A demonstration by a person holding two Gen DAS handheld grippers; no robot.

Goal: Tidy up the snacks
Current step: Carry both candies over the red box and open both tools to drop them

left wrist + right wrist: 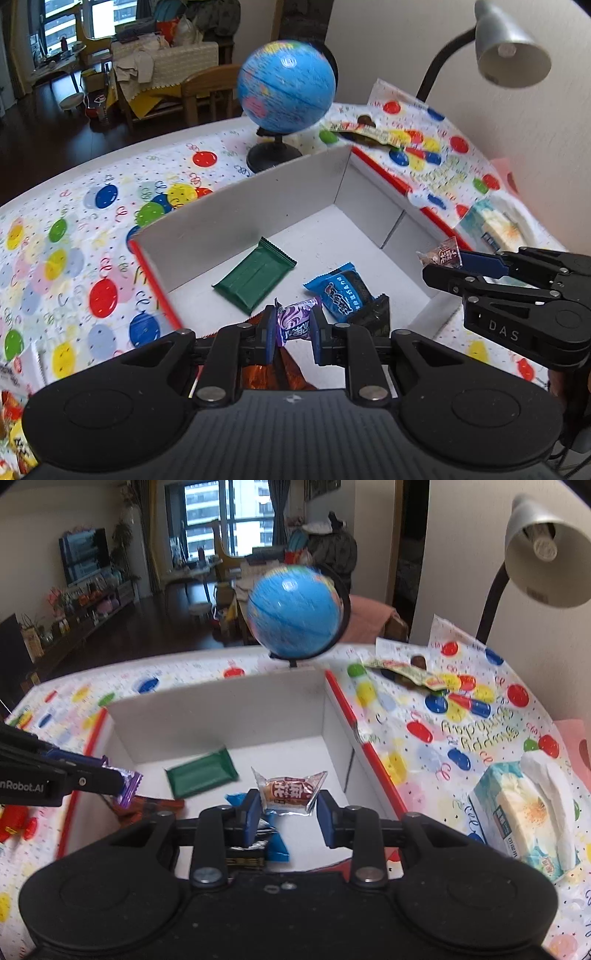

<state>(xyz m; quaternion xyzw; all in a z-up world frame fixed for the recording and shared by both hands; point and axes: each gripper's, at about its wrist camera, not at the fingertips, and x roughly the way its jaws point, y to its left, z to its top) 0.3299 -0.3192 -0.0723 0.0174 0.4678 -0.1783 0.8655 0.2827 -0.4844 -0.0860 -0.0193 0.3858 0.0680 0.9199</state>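
- Left gripper [293, 328]: near edge of box, clamped on purple candy [295, 322].
- Right gripper [284, 805]: clamped on brown-labelled snack [286, 789], over box.
- White box [229, 218]: centre; holds green wafer pack [255, 278], blue packet [341, 291].

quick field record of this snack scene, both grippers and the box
left gripper: shut on purple candy, above the box
right gripper: shut on clear-wrapped brown snack, above the box
box: white inside, red rim, open top
in box: green bar, blue packet, a dark wrapper, an orange-brown wrapper
behind box: globe
right of box: tissue pack
table cover: balloon-print cloth
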